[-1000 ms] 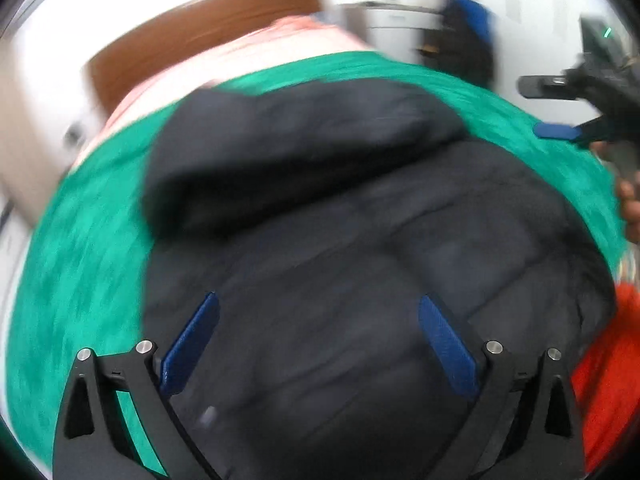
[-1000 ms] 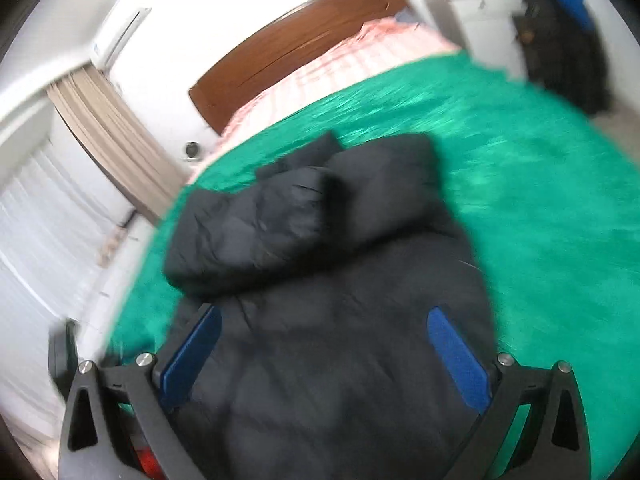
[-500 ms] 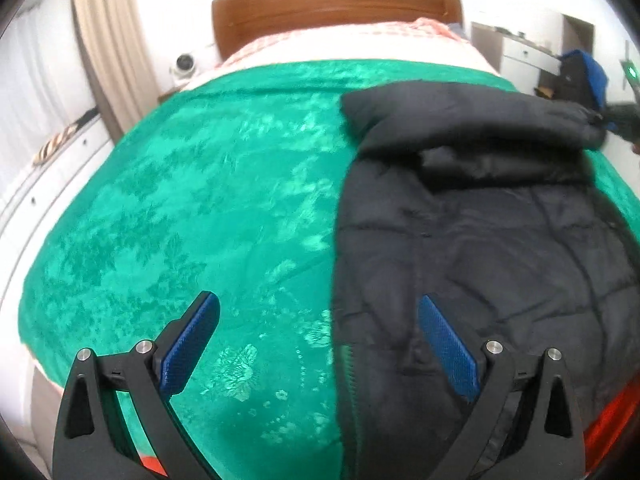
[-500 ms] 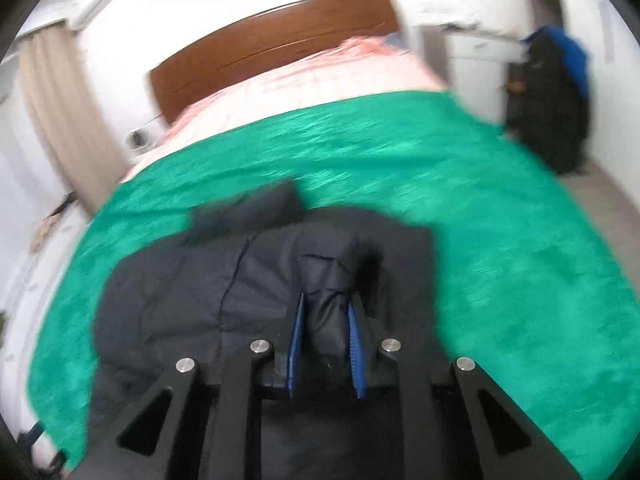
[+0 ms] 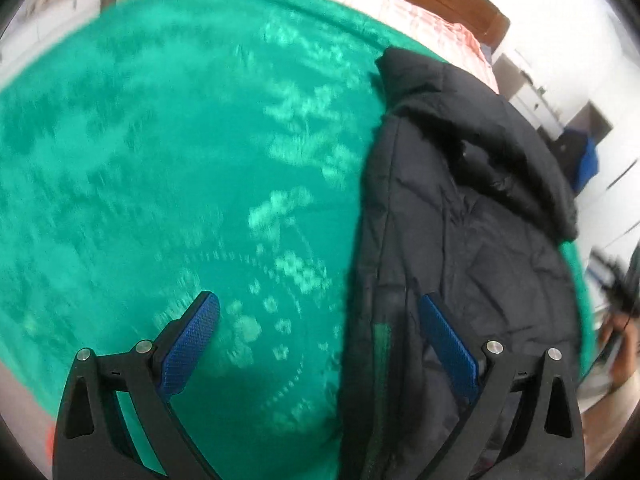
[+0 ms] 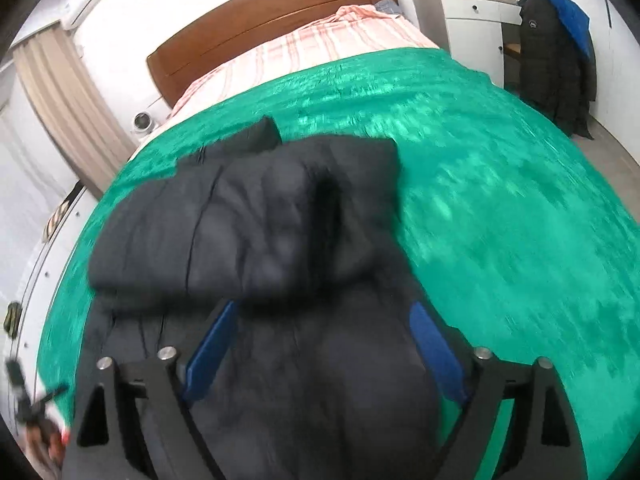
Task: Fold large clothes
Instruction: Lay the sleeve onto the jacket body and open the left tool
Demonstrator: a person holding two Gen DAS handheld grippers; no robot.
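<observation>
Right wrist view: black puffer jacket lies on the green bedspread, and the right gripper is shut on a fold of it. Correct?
Not quite. The black puffer jacket does lie on the green bedspread, but the right gripper is open, its blue pads spread wide above the jacket with nothing pinched between them. The right wrist view shows this.

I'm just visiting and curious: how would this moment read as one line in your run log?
task: fold large clothes | black puffer jacket partly folded on green bedspread | left hand-held gripper open | right hand-held gripper open above jacket
</observation>
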